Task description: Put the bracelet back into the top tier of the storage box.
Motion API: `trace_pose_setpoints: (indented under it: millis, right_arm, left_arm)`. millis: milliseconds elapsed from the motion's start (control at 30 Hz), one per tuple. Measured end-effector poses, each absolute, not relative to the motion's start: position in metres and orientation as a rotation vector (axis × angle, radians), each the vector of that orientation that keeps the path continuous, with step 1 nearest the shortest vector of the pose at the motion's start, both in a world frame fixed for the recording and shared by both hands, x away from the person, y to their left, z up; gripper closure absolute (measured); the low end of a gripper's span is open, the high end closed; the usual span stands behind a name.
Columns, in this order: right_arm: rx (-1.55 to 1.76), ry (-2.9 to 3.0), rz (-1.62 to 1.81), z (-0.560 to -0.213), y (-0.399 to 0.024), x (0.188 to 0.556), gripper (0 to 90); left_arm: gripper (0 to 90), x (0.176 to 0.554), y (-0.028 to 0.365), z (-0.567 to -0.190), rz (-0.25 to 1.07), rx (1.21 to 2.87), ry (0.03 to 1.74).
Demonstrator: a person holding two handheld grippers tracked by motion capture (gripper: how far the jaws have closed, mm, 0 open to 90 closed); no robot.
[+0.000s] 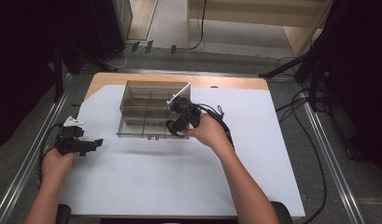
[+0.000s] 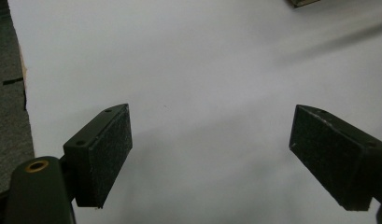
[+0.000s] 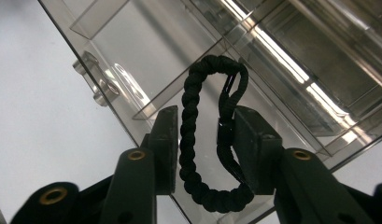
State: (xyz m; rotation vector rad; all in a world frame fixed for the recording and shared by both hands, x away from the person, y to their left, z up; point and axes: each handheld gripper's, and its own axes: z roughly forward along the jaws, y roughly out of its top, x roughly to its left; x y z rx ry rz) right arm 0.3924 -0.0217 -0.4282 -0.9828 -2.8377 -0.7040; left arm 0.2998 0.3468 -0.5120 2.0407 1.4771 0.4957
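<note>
Right now the black braided bracelet (image 3: 212,135) sits pinched between the jaws of the right hand-held gripper (image 3: 203,144), a closed loop with its long axis running along the jaws, far end pointing away from the camera into the clear plastic organizer box (image 3: 282,60). In the right gripper view the jaws are narrowed on both sides of the loop, pads touching the braid on one side and the flat strap on the other; the loop's near end bulges below the pads, the far end rises above them, over a compartment by the box's front wall. A small clear latch (image 3: 97,86) shows on that wall. From the high view the right hand-held gripper (image 1: 179,122) is at the front right corner of the organizer box (image 1: 146,109), held by the right hand (image 1: 208,130), and the bracelet (image 1: 172,125) is just a dark curl at the jaw tips, its orientation too small to tell there. The box's partitions and its raised lid edge (image 1: 178,94) read in the high view. Left hand-held gripper (image 1: 88,144) is well apart, near the left edge of the white sheet (image 1: 179,172) covering the bench (image 1: 132,77), held by the left hand (image 1: 58,163). In the left gripper view its jaws stand wide open, the left hand-held gripper (image 2: 211,154) holding nothing and touching nothing, with plain white sheet (image 2: 202,70) beyond and a strip of grey floor (image 2: 9,116) at the left.
</note>
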Motion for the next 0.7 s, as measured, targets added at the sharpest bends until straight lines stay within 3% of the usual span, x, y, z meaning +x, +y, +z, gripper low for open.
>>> trace_pose_setpoints:
  millis: [200,500,700]
  right_arm:
    - [-0.978,-2.840,-0.747,-0.421,-0.024,0.391,60.1]
    - [-0.979,-2.853,-0.782,-0.415,-0.028,0.390,71.4]
    - [-0.991,-2.836,-0.815,-0.412,-0.037,0.394,66.2]
  left_arm:
    - [14.4,0.300,0.347,-0.512,0.495,2.041,1.476]
    - [14.4,0.300,0.347,-0.512,0.499,2.038,1.481]
    - [14.4,0.301,0.347,-0.513,0.495,2.033,1.488]
